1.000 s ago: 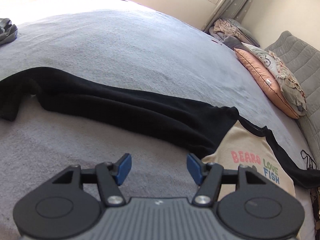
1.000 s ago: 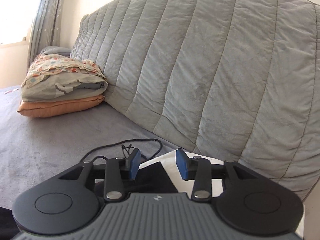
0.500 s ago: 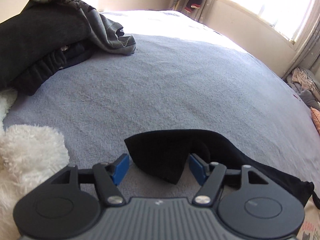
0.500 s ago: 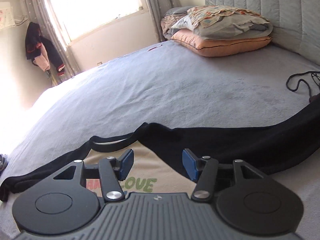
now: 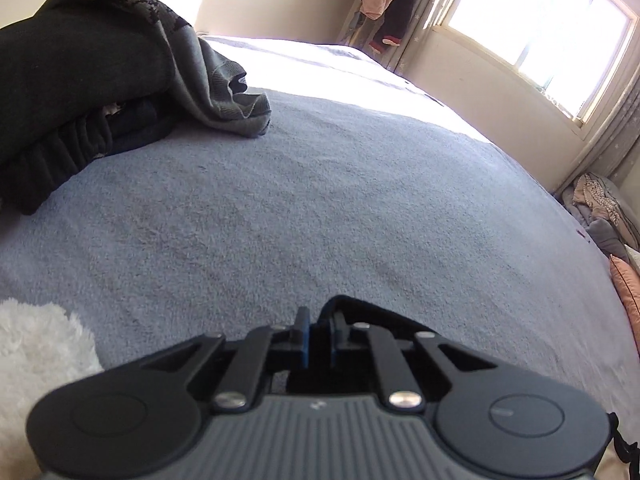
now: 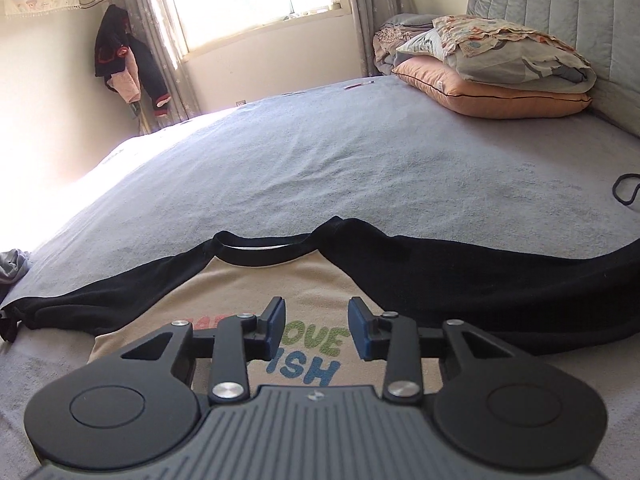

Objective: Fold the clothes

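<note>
A cream shirt (image 6: 256,280) with black sleeves and a black collar lies flat on the bed, face up, its coloured print partly hidden by my right gripper (image 6: 317,330). That gripper hovers low over the chest. Its jaws are closing, and no fabric shows pinched between the blue pads (image 6: 278,320). One black sleeve (image 6: 100,300) stretches left, the other (image 6: 480,280) right. In the left wrist view my left gripper (image 5: 318,338) is shut on the end of a black sleeve (image 5: 372,314), which bunches up around the pads.
The blue-grey bed cover (image 5: 320,200) spreads ahead. A pile of dark clothes (image 5: 80,80) lies at the left, a white fluffy item (image 5: 36,352) near it. Stacked pillows (image 6: 500,76) lean on the quilted headboard (image 6: 560,0). A black cord (image 6: 626,192) lies at the right.
My left gripper swung along the sleeve to its end and closed on it. My right gripper turned from the headboard down to the shirt's chest, and its jaws have narrowed.
</note>
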A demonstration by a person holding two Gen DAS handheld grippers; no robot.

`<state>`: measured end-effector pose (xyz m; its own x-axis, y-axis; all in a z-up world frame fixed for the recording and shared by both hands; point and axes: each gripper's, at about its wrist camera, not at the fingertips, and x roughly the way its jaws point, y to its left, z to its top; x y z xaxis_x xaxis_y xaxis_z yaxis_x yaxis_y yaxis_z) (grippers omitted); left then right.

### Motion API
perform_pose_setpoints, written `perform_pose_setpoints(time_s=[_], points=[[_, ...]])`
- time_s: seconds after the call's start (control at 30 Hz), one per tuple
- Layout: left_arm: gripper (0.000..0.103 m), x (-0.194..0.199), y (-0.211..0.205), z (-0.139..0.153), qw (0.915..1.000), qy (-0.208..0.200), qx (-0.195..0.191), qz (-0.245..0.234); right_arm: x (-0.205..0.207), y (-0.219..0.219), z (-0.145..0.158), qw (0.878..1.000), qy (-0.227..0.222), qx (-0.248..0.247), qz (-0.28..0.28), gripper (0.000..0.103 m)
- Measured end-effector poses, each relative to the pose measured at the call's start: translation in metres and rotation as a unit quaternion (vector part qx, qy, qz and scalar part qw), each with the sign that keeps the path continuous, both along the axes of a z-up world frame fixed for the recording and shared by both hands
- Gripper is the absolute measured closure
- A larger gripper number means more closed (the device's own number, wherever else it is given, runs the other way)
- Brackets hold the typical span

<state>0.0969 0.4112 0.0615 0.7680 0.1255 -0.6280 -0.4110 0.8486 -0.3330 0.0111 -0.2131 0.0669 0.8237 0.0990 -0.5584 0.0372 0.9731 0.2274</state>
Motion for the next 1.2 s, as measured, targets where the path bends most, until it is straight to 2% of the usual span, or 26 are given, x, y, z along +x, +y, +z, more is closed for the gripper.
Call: perform_pose_setpoints(time_s=[0.07,0.17,0.2,0.27,0.3,0.4,0.43,0.5,0.53,0.67,0.73,0.83,0.97,1.07,1.1,1.13,1.17,1.2], points=[[0.094,0.012,0.002,0.015,0.9997,-0.006,0.019,-0.012,0.0,0.0,0.0,1.0,0.0,0.004,0.0,0.065],[0.094,0.04,0.008,0.032,0.9992,-0.003,0.026,-0.029,-0.001,0.0,0.001,1.0,-0.004,0.004,-0.001,0.065],[0.094,0.05,0.005,0.036,0.9984,-0.001,0.042,-0.037,-0.001,0.001,0.002,1.0,-0.006,0.003,-0.002,0.065],[0.093,0.069,0.002,0.033,0.9966,0.016,0.065,-0.047,-0.001,0.003,0.002,1.0,-0.011,0.006,0.0,0.065],[0.093,0.078,0.002,0.026,0.9963,0.033,0.063,-0.049,0.0,0.004,0.0,1.0,-0.01,0.005,0.001,0.065],[0.089,0.092,0.007,0.004,0.9958,0.062,0.045,-0.051,0.002,0.008,-0.004,1.0,-0.004,0.001,0.002,0.065],[0.083,0.094,0.01,-0.003,0.9957,0.068,0.045,-0.043,0.002,0.009,-0.005,1.0,-0.001,0.002,0.002,0.065],[0.073,0.091,0.017,-0.007,0.997,0.063,0.033,-0.03,0.002,0.01,-0.007,1.0,0.002,0.002,0.004,0.065],[0.062,0.086,0.022,-0.006,0.9981,0.055,0.02,-0.018,0.003,0.012,-0.008,1.0,0.004,0.001,0.006,0.065],[0.048,0.061,0.039,0.004,0.9988,0.023,-0.032,0.029,0.005,0.018,-0.009,1.0,0.009,0.002,0.018,0.065],[0.043,0.047,0.037,0.009,0.998,0.017,-0.046,0.039,0.004,0.02,-0.008,1.0,0.008,0.002,0.022,0.065],[0.039,0.034,0.021,-0.001,0.997,0.037,-0.061,0.03,0.004,0.024,-0.007,1.0,0.007,0.004,0.027,0.065],[0.038,0.037,0.0,-0.034,0.9908,0.037,-0.128,0.025,0.003,0.029,-0.006,0.999,0.007,0.003,0.035,0.065],[0.03,0.047,-0.012,-0.042,0.9927,0.014,-0.112,0.042,0.003,0.033,-0.007,0.999,0.008,0.0,0.038,0.065],[0.03,0.051,-0.014,-0.043,0.9935,0.011,-0.103,0.047,0.003,0.033,-0.007,0.999,0.009,-0.002,0.038,0.065],[0.037,0.054,-0.016,-0.043,0.9942,0.008,-0.094,0.052,0.003,0.033,-0.007,0.999,0.009,-0.001,0.038,0.065],[0.072,0.056,-0.019,-0.043,0.9954,0.014,-0.08,0.051,0.004,0.033,-0.007,0.999,0.009,0.0,0.038,0.065],[0.094,0.057,-0.019,-0.043,0.9954,0.023,-0.079,0.048,0.004,0.033,-0.007,0.999,0.009,0.0,0.039,0.065]])
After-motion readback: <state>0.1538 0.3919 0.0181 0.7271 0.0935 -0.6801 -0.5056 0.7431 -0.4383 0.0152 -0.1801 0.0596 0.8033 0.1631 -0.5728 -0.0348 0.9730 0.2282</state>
